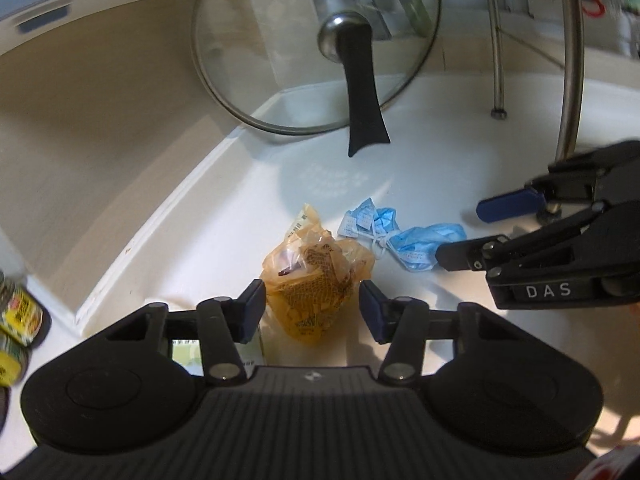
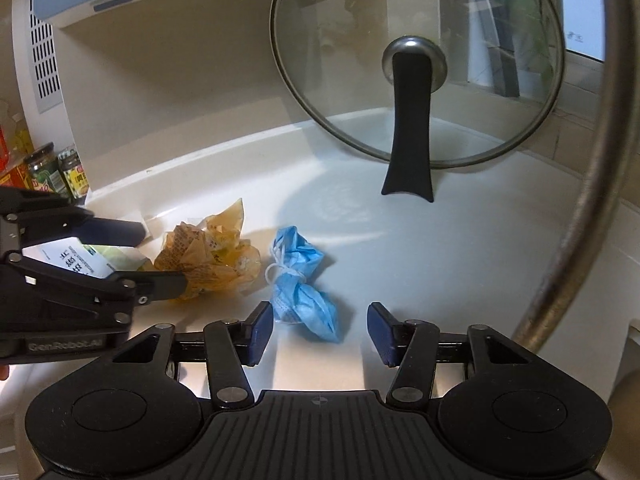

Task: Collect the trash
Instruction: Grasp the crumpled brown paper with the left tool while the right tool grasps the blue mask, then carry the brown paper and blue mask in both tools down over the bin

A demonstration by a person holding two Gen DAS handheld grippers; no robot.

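Note:
A crumpled orange plastic bag (image 1: pixel 316 272) (image 2: pixel 212 256) lies on the white counter (image 1: pixel 440 160). My left gripper (image 1: pixel 314 310) (image 2: pixel 164 258) is open around the bag's near end, its blue pads close to both sides; I cannot see them squeezing it. Just right of the bag lies a knotted blue face mask (image 1: pixel 416 240) (image 2: pixel 300 280). My right gripper (image 2: pixel 320 328) (image 1: pixel 460 232) is open with the mask's near end between its jaws. Its left pad almost touches the mask, and its right pad stands well clear.
A glass pot lid (image 1: pixel 280 60) (image 2: pixel 340 60) with a black handle leans on the back wall behind the trash. A curved metal rack tube (image 1: pixel 572 60) (image 2: pixel 592 160) stands at the right. Jars (image 2: pixel 60 172) (image 1: pixel 20 312) sit far left. A white printed packet (image 2: pixel 76 258) lies under my left gripper.

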